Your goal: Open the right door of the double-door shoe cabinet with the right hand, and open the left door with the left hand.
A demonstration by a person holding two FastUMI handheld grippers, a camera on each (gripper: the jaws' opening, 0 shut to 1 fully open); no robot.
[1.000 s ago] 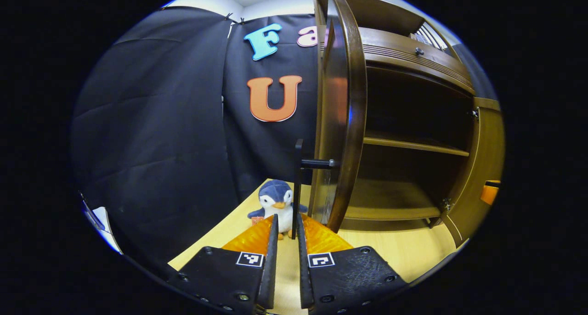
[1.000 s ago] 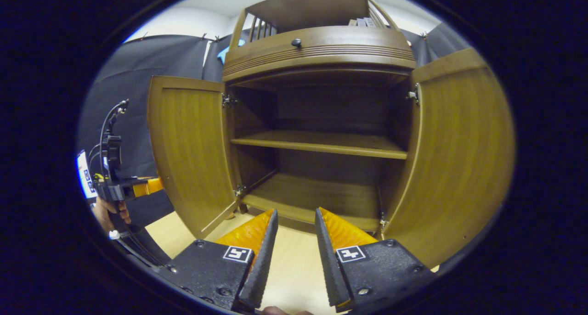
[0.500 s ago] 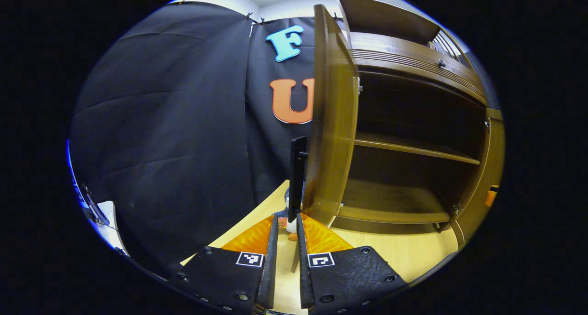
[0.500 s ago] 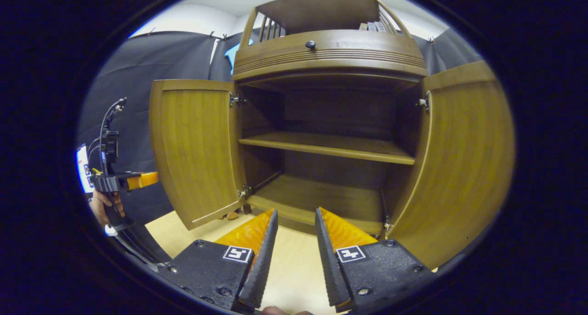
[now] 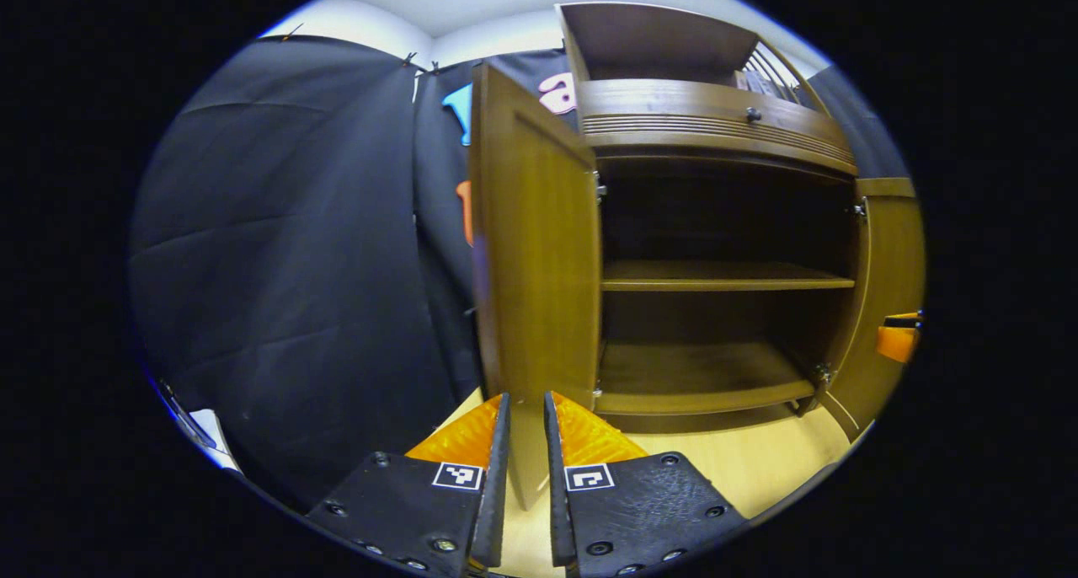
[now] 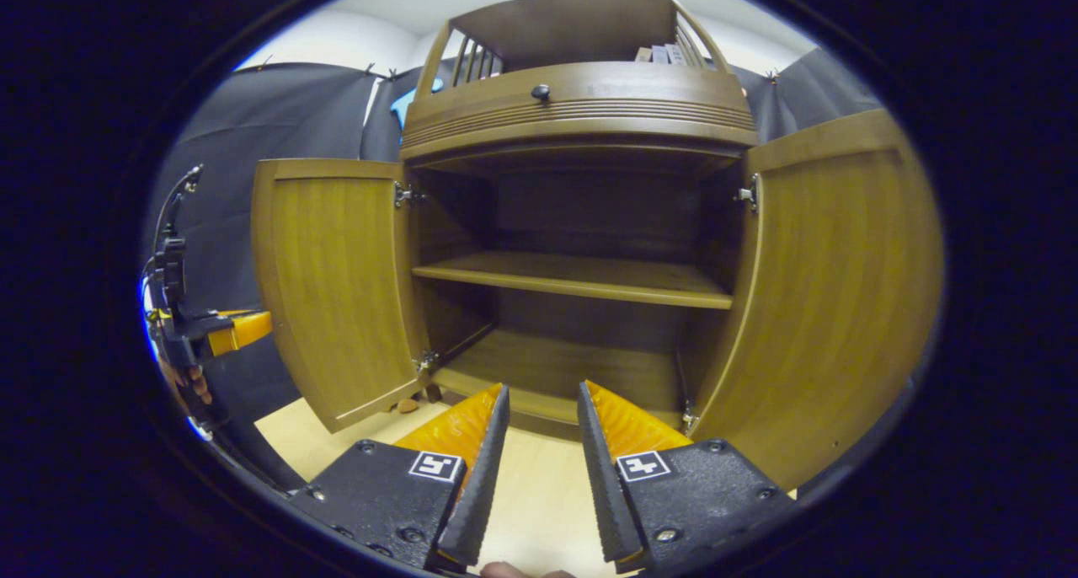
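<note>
Standing wide open, both doors of the shoe cabinet (image 6: 581, 224) expose a middle shelf (image 6: 573, 276) and a bottom board. In the left gripper view, the left door (image 5: 530, 258) now shows its pale inner face; a second ago it was seen edge-on, with its dark handle and a toy penguin on the floor beside it, and both are now out of sight behind the panel. The right door (image 5: 880, 283) stands open at the far right edge of the cabinet. In the right gripper view the cabinet has shifted slightly leftward compared with half a second ago.

The left gripper (image 5: 524, 409) hovers low over the wooden floor (image 5: 741, 460), just in front of the left door's bottom edge. Its fingers are nearly together, leaving a narrow slot, and they hold nothing. The right gripper (image 6: 539, 401) faces the cabinet's bottom board, its fingers parted by a moderate gap, touching nothing. At the left edge of that view, a hand (image 6: 189, 380) holds the other gripper beside the left door (image 6: 337, 283). The right door (image 6: 829, 300) swings out beside the right gripper.
</note>
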